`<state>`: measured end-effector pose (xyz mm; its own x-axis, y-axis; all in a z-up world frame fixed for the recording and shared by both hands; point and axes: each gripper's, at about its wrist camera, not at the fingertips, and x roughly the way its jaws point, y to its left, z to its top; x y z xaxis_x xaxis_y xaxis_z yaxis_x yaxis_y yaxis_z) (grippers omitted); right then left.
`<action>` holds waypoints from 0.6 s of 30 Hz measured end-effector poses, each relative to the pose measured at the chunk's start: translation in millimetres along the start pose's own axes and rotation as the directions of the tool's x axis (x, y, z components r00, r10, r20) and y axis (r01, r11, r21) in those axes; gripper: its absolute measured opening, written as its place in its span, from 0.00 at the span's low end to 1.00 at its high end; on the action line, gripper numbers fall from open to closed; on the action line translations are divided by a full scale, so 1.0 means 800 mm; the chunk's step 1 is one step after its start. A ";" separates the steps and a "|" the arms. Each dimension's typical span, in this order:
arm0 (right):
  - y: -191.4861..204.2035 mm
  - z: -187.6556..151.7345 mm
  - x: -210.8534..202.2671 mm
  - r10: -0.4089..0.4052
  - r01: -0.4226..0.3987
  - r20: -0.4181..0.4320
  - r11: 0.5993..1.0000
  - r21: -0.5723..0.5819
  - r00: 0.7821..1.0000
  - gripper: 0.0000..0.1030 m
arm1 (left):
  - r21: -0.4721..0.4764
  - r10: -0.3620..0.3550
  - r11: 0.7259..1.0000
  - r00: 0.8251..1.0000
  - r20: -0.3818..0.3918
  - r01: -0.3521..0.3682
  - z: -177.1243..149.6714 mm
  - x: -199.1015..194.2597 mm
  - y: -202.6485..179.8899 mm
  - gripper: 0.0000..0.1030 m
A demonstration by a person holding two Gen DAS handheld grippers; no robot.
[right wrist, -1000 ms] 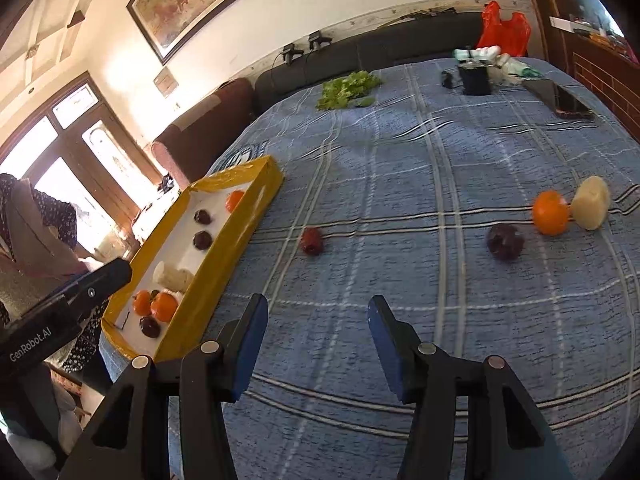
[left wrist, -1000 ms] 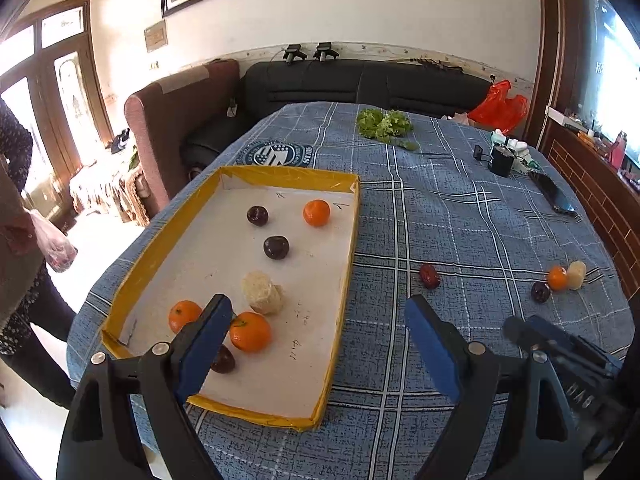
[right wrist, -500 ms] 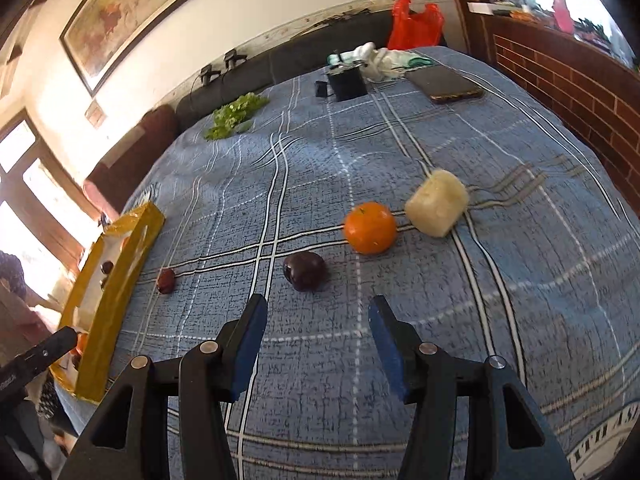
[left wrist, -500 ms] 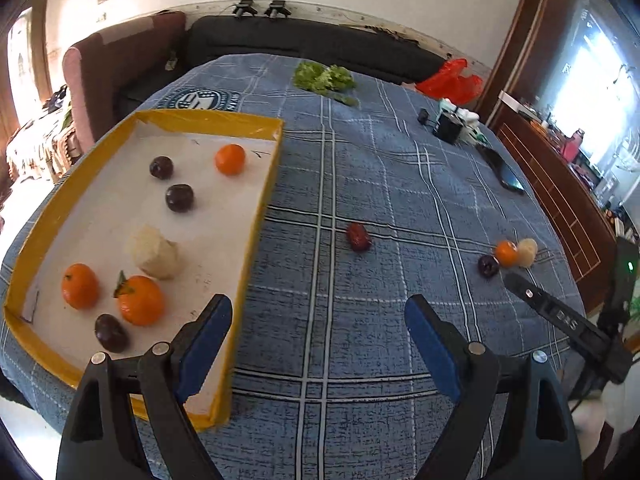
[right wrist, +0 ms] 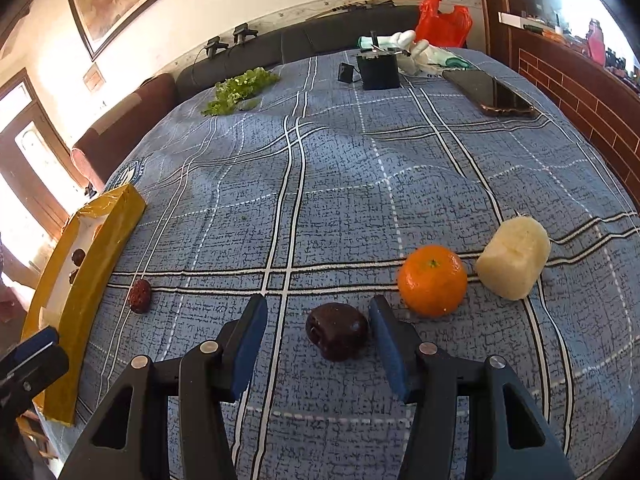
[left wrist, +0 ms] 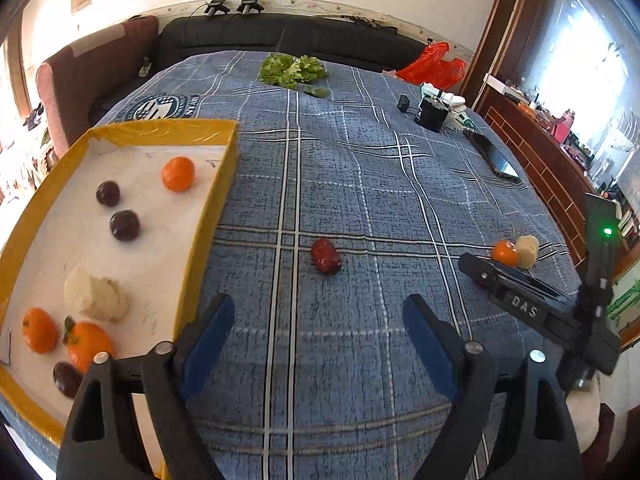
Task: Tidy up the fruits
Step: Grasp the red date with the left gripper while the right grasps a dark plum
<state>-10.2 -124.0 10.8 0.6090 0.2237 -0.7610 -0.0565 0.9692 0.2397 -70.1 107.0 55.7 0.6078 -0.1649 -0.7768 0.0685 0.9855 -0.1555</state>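
Note:
A yellow-rimmed tray (left wrist: 224,184) on the left holds several fruits: oranges (left wrist: 178,174), dark plums (left wrist: 125,225) and a pale peeled piece (left wrist: 95,295). A red date (left wrist: 326,256) lies on the blue plaid cloth ahead of my open, empty left gripper (left wrist: 316,332). My right gripper (right wrist: 318,334) is open with its jaws on either side of a dark plum (right wrist: 337,336), not closed on it. An orange (right wrist: 433,280) and a pale peeled piece (right wrist: 513,263) lie just right of the plum. The tray (right wrist: 86,292) and the date (right wrist: 140,295) show at left.
At the far side of the table lie lettuce (left wrist: 292,70), a black box (left wrist: 431,114), a phone (left wrist: 496,158) and a red bag (left wrist: 434,65). A sofa stands behind. A brick ledge (right wrist: 580,92) runs along the right. The right gripper's body (left wrist: 532,308) shows in the left wrist view.
My right gripper has moved forward and down until its jaws straddle the dark plum. My left gripper has swung from above the tray to over the cloth, facing the date.

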 end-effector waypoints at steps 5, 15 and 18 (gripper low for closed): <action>0.000 0.000 0.001 0.011 -0.011 0.004 1.000 -0.003 1.000 0.31 | 0.030 0.014 0.999 0.999 -0.053 -0.013 0.016 0.045 -0.007 0.36; 0.000 -0.001 0.000 0.039 -0.039 0.001 0.999 0.002 0.999 0.30 | 0.041 0.056 0.998 0.996 -0.068 -0.053 0.020 0.083 -0.007 0.36; -0.001 -0.001 0.000 0.043 -0.043 0.000 0.999 0.006 0.999 0.31 | 0.068 0.076 0.995 0.995 -0.059 -0.072 0.018 0.085 -0.013 0.31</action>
<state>-10.4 -124.7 10.2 0.6060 0.2649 -0.7501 -0.0780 0.9582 0.2753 -18.2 85.9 13.4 0.5631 -0.0913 -0.8213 0.0778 0.9953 -0.0573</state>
